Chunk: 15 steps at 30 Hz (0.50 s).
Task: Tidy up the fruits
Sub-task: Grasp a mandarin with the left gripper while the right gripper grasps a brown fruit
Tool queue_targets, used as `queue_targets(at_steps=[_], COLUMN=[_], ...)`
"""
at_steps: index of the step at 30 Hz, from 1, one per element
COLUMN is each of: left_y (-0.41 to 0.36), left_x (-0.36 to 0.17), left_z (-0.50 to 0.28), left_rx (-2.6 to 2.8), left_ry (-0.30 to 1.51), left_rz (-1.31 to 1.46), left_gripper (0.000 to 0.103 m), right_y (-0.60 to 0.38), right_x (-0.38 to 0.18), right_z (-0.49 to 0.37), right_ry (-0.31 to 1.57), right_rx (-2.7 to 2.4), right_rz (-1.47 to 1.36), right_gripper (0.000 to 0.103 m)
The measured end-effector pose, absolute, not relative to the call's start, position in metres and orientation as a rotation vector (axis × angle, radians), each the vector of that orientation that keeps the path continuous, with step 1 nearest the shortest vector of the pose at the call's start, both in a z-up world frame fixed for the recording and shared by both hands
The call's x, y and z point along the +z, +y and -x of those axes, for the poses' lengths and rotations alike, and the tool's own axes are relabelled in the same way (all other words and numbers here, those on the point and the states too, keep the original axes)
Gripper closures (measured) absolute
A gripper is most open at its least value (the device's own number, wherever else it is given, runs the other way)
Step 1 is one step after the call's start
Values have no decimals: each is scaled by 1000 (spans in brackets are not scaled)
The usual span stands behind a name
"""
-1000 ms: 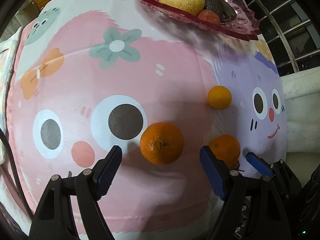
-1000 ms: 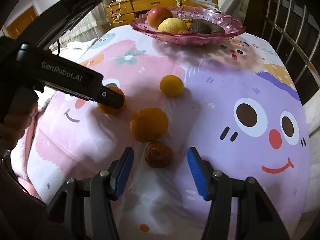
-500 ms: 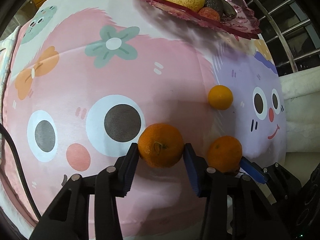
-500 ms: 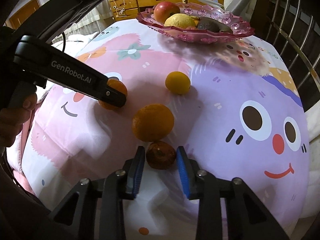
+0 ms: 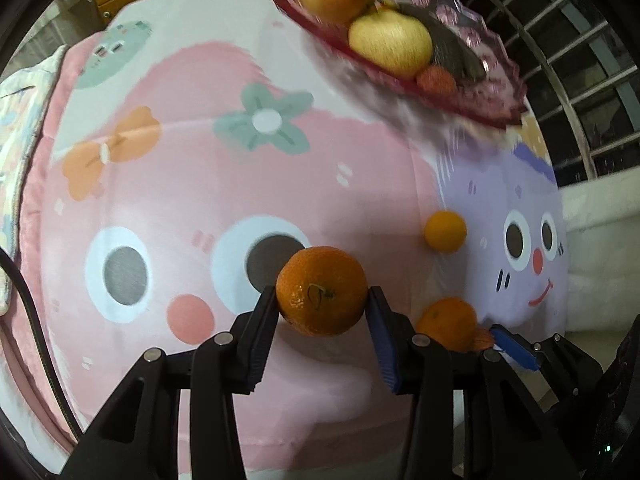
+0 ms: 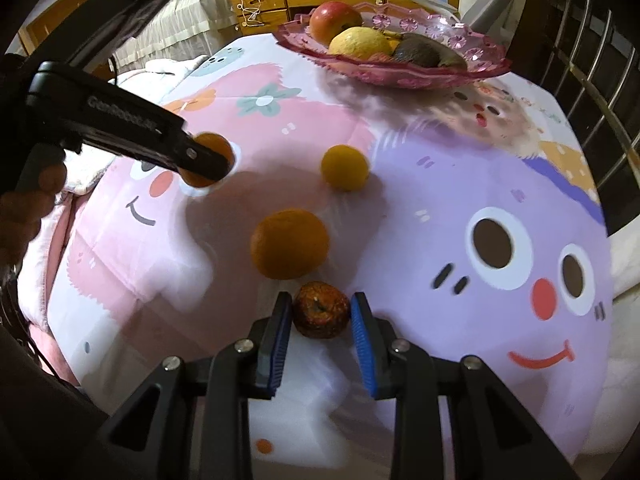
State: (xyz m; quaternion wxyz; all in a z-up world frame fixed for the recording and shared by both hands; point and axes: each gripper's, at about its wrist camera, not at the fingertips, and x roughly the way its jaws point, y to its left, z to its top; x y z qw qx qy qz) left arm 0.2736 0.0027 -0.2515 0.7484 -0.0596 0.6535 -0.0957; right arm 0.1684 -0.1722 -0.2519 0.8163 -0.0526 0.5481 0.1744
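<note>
- At 6 o'clock of the left wrist view, left gripper (image 5: 322, 300) pinching an orange (image 5: 322, 295) – apparently lifted.
- Right gripper (image 6: 321, 312) clamped on a shrivelled brown fruit (image 6: 321, 310) near the cloth.
- Step: carrying. Next – up toward the pink bowl (image 6: 488, 70) at 12 o'clock, releasing clear of the apple (image 6: 335, 20).

A pitted, glossy orange (image 5: 322, 297) is sitting in the left tool's (image 5: 323, 312) matt plastic; ahead, a printed cloth (image 5: 200, 184) and glassy pink dish (image 6: 400, 74) are showing.
</note>
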Motion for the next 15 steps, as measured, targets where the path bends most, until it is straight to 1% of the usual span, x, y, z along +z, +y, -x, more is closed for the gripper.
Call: queue_targets(at_steps=[6, 15], left_y=[13, 31], left_x=[-224, -183], left_z=[-294, -339], left_rx=[-176, -120], left_ry=[1335, 1162], left_rz=[164, 203], left_gripper=[60, 60], right_y=[-197, -221], right_x=[-241, -211], right_z=[-182, -216], right_ry=[1151, 1053], right_rx=[336, 290], right_rz=[139, 170], right_gripper=[73, 73])
